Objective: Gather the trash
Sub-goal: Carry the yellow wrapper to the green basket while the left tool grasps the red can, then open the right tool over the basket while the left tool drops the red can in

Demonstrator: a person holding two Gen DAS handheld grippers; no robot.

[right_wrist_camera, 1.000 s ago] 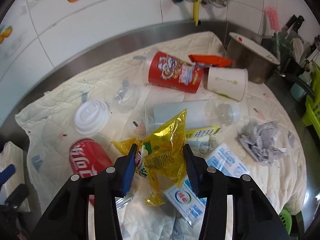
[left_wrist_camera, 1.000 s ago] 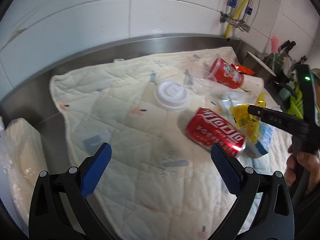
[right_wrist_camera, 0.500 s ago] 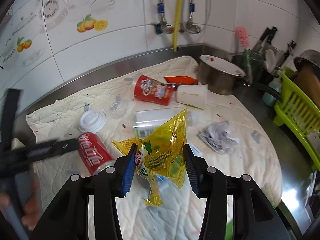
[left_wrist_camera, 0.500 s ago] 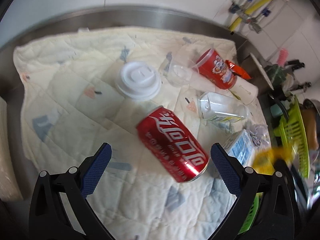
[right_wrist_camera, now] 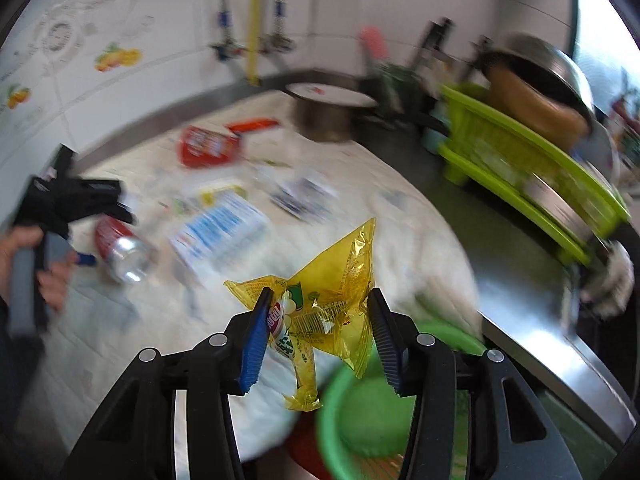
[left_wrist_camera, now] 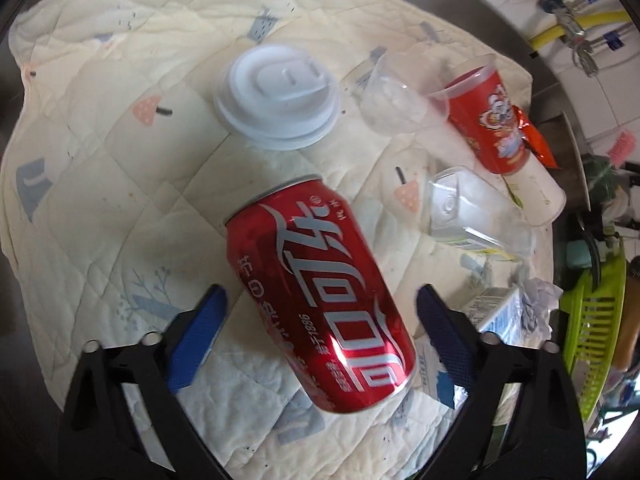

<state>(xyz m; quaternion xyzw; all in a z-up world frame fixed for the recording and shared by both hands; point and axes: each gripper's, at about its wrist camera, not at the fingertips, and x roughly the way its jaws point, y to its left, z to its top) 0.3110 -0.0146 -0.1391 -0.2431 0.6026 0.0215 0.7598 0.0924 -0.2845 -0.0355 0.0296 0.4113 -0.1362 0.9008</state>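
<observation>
On the quilted cloth (left_wrist_camera: 100, 168) many pieces of trash are not yet collected. The left gripper (left_wrist_camera: 320, 320), its jaws just closing, straddles the red can (left_wrist_camera: 320, 292) without pressing it. The right gripper (right_wrist_camera: 320, 340) grasps the yellow wrapper (right_wrist_camera: 332, 300) above a green bin (right_wrist_camera: 360, 420).

My left gripper (left_wrist_camera: 320, 324): black plastic frame w/ cut-outs, blue ribbed pads (left_wrist_camera: 198, 336), silver screws at pivots. My right gripper (right_wrist_camera: 318, 336): same build, blue ribbed pads (right_wrist_camera: 256, 344). Right cam shows left unit's grey handle, hand (right_wrist_camera: 28, 264) around it.
</observation>
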